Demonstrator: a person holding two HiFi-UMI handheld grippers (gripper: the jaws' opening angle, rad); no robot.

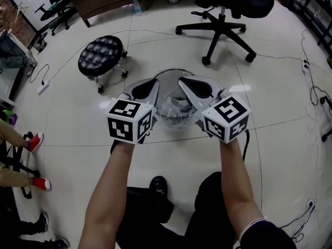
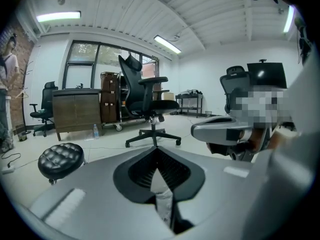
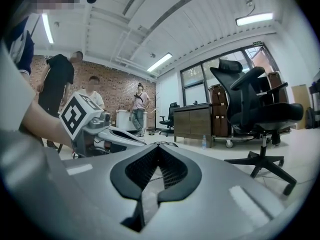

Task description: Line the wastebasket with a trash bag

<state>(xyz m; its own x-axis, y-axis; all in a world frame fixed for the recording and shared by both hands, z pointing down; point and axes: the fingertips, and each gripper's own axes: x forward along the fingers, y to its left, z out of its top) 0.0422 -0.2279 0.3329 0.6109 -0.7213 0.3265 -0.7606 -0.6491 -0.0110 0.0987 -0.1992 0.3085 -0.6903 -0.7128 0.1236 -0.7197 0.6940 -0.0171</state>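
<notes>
Head view: the wastebasket (image 1: 171, 72) stood upright on the floor, below and between two grippers, with a clear trash bag (image 1: 174, 109) bunched at its mouth.
The left gripper (image 1: 150, 84) and right gripper (image 1: 185, 83) were side by side, about equally near, and pointed away from the person over the rim. The left fingers (image 2: 100, 194) were closed on a crinkled strip of bag film. The right fingers (image 3: 215, 194) were closed too, apparently on a paler strip. A stool (image 1: 101, 56) stood to the left and an office chair (image 1: 223, 14) beyond, both well apart. Nothing blocked the opening.
</notes>
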